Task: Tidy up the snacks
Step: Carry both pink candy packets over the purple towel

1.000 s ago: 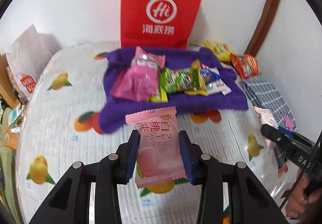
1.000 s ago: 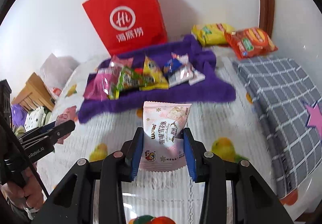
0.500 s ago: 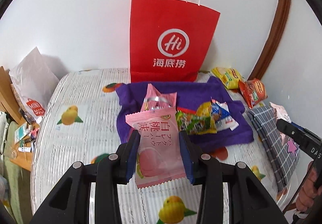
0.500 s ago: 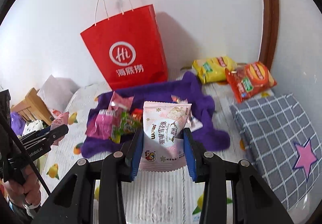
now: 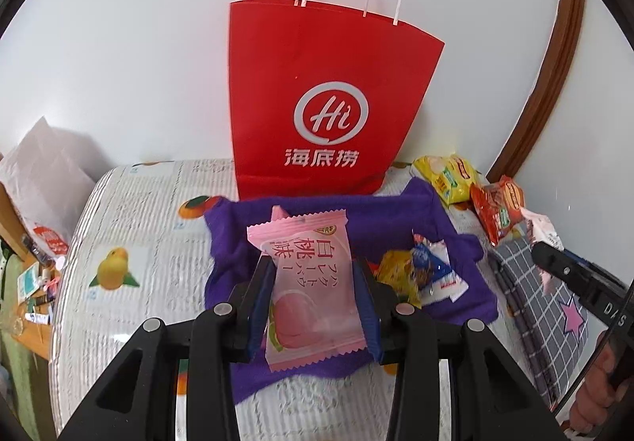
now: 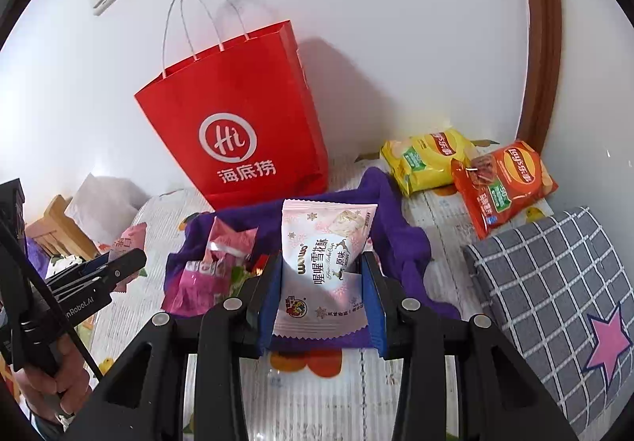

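Pink packet (image 5: 313,286) with a peach picture is clamped upright between the blue pads of the left tongs (image 5: 313,306), its top edge standing clear above the fingers. The packet is held over the near part of a purple towel (image 5: 380,215) spread on a bed covered by a white fruit-print sheet (image 5: 150,243).

A pale pink-and-white snack packet (image 6: 327,266) is gripped the same way in the right tongs (image 6: 323,306), upright, also above the near edge of the purple towel (image 6: 400,239).

On the towel, seen from the left wrist, lie a yellow wrapper (image 5: 396,274) and a blue-and-white wrapper (image 5: 432,270), touching each other. From the right wrist, a magenta packet (image 6: 210,274) lies on the towel's left part.

A red paper bag (image 5: 329,104) with white handles stands upright against the white wall, just behind the towel, its mouth at the top.

To the right of the towel, near the wall, a yellow chip bag (image 6: 428,159) and an orange chip bag (image 6: 503,183) lie overlapping. A grey checked pillow (image 6: 554,282) with a pink star lies at the right side of the bed.

Each wrist view shows the other tongs at its edge, carried in a hand (image 6: 59,373).
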Demonstrator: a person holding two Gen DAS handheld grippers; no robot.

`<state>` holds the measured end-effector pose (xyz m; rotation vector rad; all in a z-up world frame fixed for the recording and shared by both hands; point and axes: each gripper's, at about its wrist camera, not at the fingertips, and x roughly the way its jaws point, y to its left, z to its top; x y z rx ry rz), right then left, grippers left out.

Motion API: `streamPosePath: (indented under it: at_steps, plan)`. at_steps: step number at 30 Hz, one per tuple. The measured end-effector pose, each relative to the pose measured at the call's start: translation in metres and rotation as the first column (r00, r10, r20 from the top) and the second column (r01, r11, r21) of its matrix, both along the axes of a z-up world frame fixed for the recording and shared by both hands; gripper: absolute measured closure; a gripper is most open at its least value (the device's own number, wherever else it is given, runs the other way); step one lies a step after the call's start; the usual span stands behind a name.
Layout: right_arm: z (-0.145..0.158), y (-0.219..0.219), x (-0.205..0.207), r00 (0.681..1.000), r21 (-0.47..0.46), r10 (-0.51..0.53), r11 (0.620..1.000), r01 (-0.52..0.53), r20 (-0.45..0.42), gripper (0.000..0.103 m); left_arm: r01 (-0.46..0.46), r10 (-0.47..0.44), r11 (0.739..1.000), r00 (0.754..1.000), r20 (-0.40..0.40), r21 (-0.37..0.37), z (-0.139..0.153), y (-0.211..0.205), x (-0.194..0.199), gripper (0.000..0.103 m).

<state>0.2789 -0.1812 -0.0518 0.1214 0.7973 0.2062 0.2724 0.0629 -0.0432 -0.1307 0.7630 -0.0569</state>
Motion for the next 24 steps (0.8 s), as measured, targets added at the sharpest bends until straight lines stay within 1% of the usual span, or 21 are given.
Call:
streamPosePath:
  at_steps: [4,7,11,16,20,24]
  plan:
    - [-0.004,0.003,0.017,1.0,0.006,0.0,1.0,0.0,-0.009,0.065,0.003,-0.003,1.0,1.0,0.008,-0.016,-0.003,-0.006,0.018,0.065]
    - [-0.011,0.007,0.03,1.0,-0.001,0.008,1.0,-0.008,-0.022,0.065,0.007,-0.007,1.0,1.0,0.003,-0.027,-0.013,-0.008,0.027,0.065]
    - [-0.024,0.013,0.044,0.999,-0.007,0.022,1.0,-0.022,-0.028,0.065,0.0,-0.001,1.0,0.999,-0.036,-0.006,-0.027,-0.008,0.04,0.065]
    - [-0.037,0.026,0.065,0.997,-0.017,0.047,0.999,-0.048,-0.053,0.065,-0.01,0.009,1.0,0.999,-0.05,-0.019,-0.036,-0.002,0.045,0.065]
    - [-0.037,0.037,0.078,0.997,-0.035,0.073,0.997,-0.074,-0.041,0.065,-0.022,0.021,1.0,0.997,-0.069,-0.014,-0.045,0.0,0.051,0.065]
    - [-0.045,0.037,0.082,0.996,-0.002,0.082,0.997,-0.082,-0.041,0.064,-0.03,0.028,0.999,0.996,-0.086,-0.021,-0.051,0.002,0.054,0.065]
